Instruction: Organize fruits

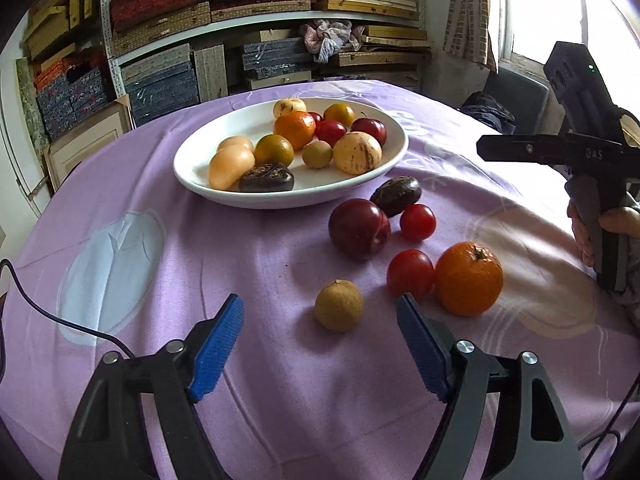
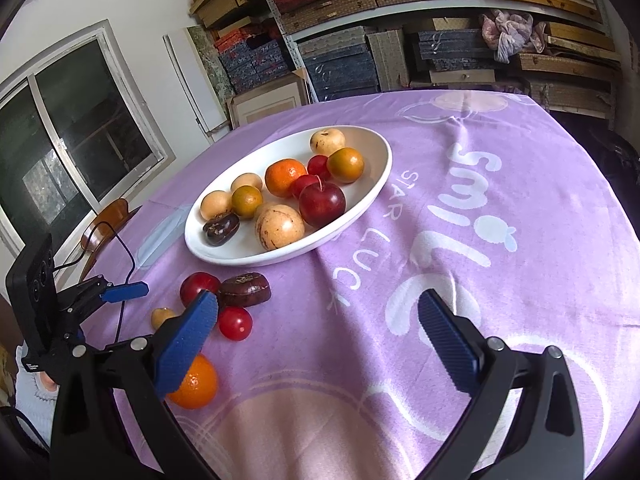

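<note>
Over a purple tablecloth (image 1: 168, 272), the left gripper (image 1: 320, 344) hangs empty, jaws apart.
Just ahead lies a longan (image 1: 338, 305); the right gripper (image 2: 318, 332) gapes empty near the white plate (image 2: 376, 196).

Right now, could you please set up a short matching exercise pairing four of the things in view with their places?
Things:
1. longan
2. dark wrinkled fruit
3. large orange
4. large plum

Places:
A. on the cloth, touching a red tomato
B. on the white plate
C. on the cloth, between the open left tongs
D. on the cloth, beside the plate's near rim

Pairs: 1-C, 2-B, 3-A, 4-D
</note>
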